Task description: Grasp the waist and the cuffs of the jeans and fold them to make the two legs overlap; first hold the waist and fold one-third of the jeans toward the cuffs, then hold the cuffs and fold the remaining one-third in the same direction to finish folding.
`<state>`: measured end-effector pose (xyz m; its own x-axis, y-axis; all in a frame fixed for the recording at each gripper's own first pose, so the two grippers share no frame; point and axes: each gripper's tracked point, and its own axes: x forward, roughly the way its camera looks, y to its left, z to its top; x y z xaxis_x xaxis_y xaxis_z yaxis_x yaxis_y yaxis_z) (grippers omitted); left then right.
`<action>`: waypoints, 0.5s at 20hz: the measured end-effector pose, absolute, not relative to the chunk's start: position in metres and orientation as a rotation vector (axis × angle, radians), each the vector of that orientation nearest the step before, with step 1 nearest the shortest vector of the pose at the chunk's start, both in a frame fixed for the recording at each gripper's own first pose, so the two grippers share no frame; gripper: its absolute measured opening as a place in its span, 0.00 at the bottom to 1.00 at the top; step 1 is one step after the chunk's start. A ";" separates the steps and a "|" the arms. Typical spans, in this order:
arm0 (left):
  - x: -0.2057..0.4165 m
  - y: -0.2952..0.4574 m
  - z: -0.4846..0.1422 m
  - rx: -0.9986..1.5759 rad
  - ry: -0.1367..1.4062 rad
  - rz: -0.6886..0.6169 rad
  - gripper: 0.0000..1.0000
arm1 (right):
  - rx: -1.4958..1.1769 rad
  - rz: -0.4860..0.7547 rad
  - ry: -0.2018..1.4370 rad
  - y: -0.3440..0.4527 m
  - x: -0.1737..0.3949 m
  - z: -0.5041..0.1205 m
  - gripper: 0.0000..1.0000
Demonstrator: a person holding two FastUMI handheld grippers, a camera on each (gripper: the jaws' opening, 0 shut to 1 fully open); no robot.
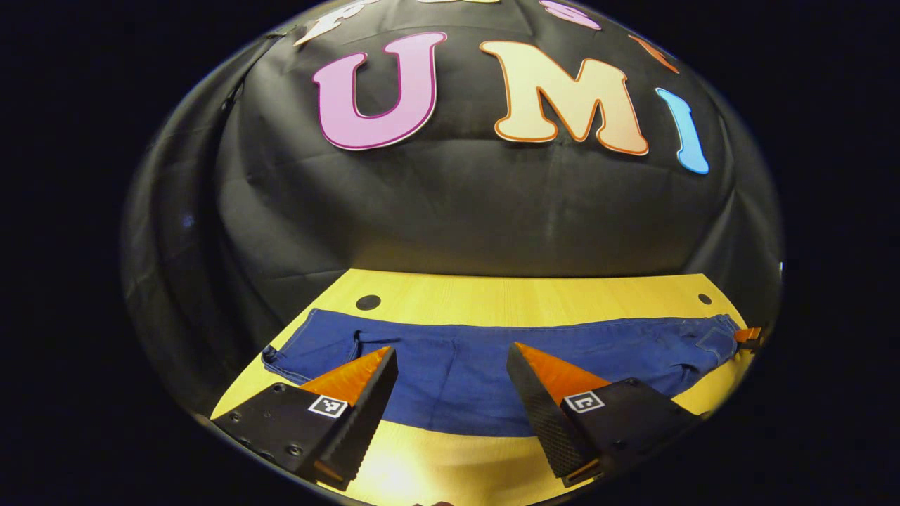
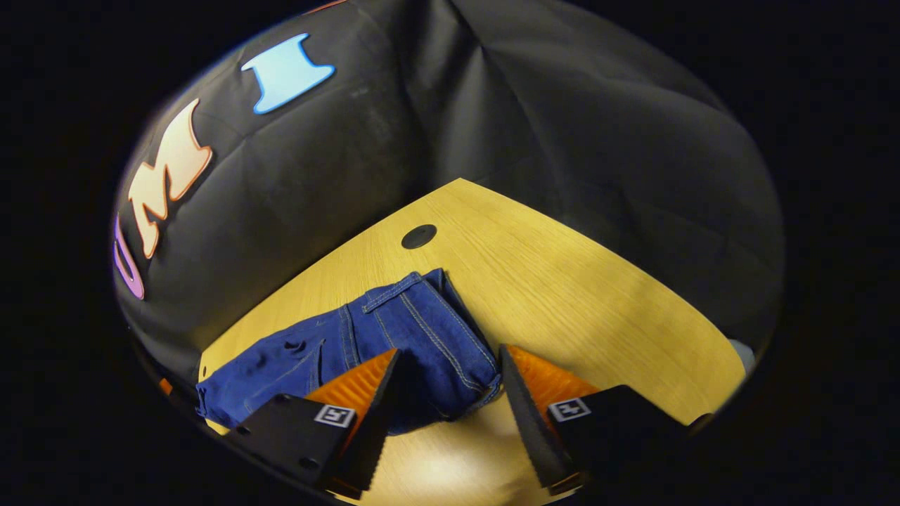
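Both tongs wide open over the jeans (image 1: 457, 365), nothing grabbed yet

Right tongs (image 2: 450, 383) straddle the waist (image 2: 422, 330); left tongs (image 1: 450, 383) hang mid-leg, so a one-layer pinch could skew the fold.

A pale yellow wooden bench (image 1: 534, 292) carries a pair of blue denim jeans (image 1: 478, 365), spread flat and lengthwise across its top, legs overlapping. Two round black holes sit in the bench near its back edge, one at each corner (image 1: 368, 303) (image 1: 704, 299). In the right gripper view, the waist end (image 2: 415, 323) lies just short of one such hole (image 2: 419, 236).
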<state>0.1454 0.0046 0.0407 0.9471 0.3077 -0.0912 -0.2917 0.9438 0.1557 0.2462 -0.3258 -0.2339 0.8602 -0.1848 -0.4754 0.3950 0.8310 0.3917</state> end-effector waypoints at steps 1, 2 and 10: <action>0.143 0.005 0.042 0.143 0.112 0.308 0.95 | 0.498 -0.318 0.425 -0.323 0.248 -0.234 0.71; 0.139 0.004 0.042 0.141 0.112 0.312 0.95 | 0.486 -0.320 0.415 -0.325 0.251 -0.236 0.60; 0.116 0.018 0.033 0.111 0.130 0.324 0.95 | 0.379 -0.373 0.398 -0.324 0.255 -0.224 0.03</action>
<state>0.1161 0.0180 0.0328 0.9396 0.3244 -0.1093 -0.3100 0.9418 0.1296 0.2549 -0.3235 -0.2244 0.8567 -0.2734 -0.4374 0.4186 0.8639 0.2800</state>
